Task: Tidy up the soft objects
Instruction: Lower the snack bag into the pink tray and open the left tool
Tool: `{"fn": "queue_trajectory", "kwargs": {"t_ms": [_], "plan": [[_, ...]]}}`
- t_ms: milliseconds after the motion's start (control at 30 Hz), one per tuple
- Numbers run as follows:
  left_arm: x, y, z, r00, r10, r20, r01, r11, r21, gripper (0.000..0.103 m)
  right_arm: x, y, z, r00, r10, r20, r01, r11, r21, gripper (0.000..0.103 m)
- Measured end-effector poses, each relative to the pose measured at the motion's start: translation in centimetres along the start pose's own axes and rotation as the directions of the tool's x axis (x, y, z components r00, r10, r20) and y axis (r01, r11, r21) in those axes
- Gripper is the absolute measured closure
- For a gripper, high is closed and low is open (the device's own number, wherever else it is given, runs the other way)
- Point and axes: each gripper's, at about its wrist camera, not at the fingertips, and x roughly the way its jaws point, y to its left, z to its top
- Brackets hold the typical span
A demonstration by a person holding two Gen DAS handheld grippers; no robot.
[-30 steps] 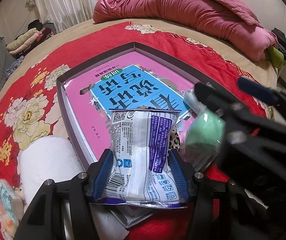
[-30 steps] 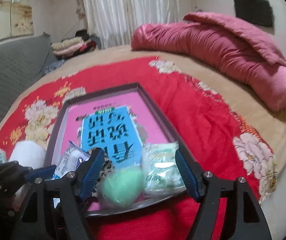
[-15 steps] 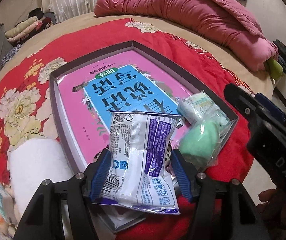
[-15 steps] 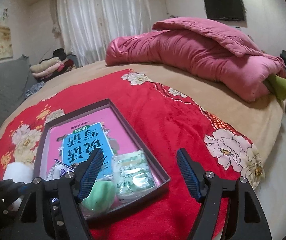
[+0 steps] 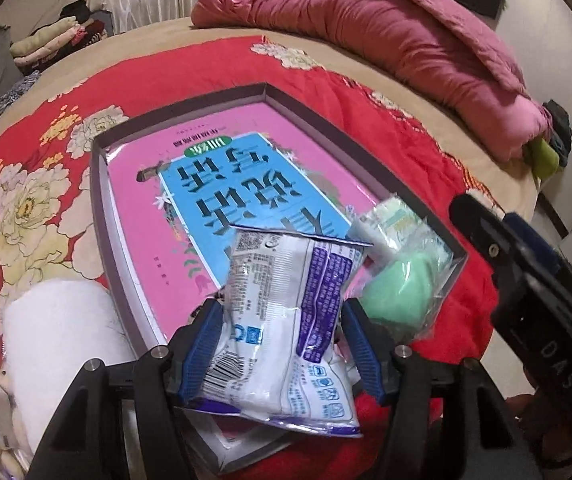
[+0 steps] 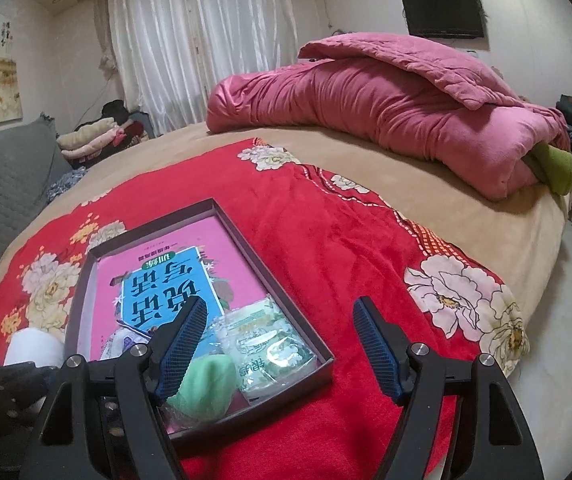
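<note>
A dark shallow box [image 5: 174, 112] lies on the red flowered blanket with a pink and blue book [image 5: 246, 184] in it. My left gripper [image 5: 282, 352] is shut on a white and purple plastic packet [image 5: 286, 320], over the box's near edge. At the box's near right corner lie a green soft lump in clear wrap [image 5: 398, 296] and a pack of tissues [image 5: 394, 220]. My right gripper [image 6: 282, 320] hangs open and empty above that corner, over the green lump [image 6: 206, 384] and the tissues [image 6: 270, 344].
A white soft roll [image 5: 54, 328] lies left of the box, with a small wrapped item at the far left edge. A rolled pink quilt [image 6: 406, 112] fills the bed's far side. Folded clothes [image 6: 90, 136] are stacked by the curtain. The bed's edge drops off at right.
My right gripper has drawn back from the box and tipped upward, leaving the green lump and tissues in the corner. The left gripper kept its place with the packet and rolled slightly.
</note>
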Motion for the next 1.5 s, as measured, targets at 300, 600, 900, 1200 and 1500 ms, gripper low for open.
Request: {"fn": "queue_trajectory", "kwargs": {"t_ms": [300,600,900,1200,1500], "plan": [[-1.4,0.4,-0.2,1.0,-0.006,0.03,0.007,1.0,-0.026,0.041,0.1,-0.2,-0.1,1.0,-0.007,-0.001,0.007,1.0,0.004,0.026],[-2.5,0.2,-0.7,0.999,-0.009,0.049,0.01,1.0,-0.021,0.041,0.1,0.0,-0.1,1.0,-0.008,-0.01,0.008,1.0,-0.005,0.026],[-4.3,-0.2,-1.4,0.997,0.006,0.081,-0.005,1.0,-0.005,0.041,0.1,0.8,-0.1,1.0,-0.008,-0.006,0.008,0.999,-0.043,0.026],[-5.9,0.3,-2.7,0.995,0.031,0.099,-0.028,0.999,-0.03,0.041,-0.6,1.3,-0.2,1.0,-0.009,0.021,0.011,0.997,-0.07,0.026],[-7.8,0.9,-4.2,0.992,0.029,0.12,-0.025,0.999,-0.043,0.041,-1.7,2.3,-0.3,0.998,-0.005,0.055,0.011,0.992,-0.123,0.026]]}}
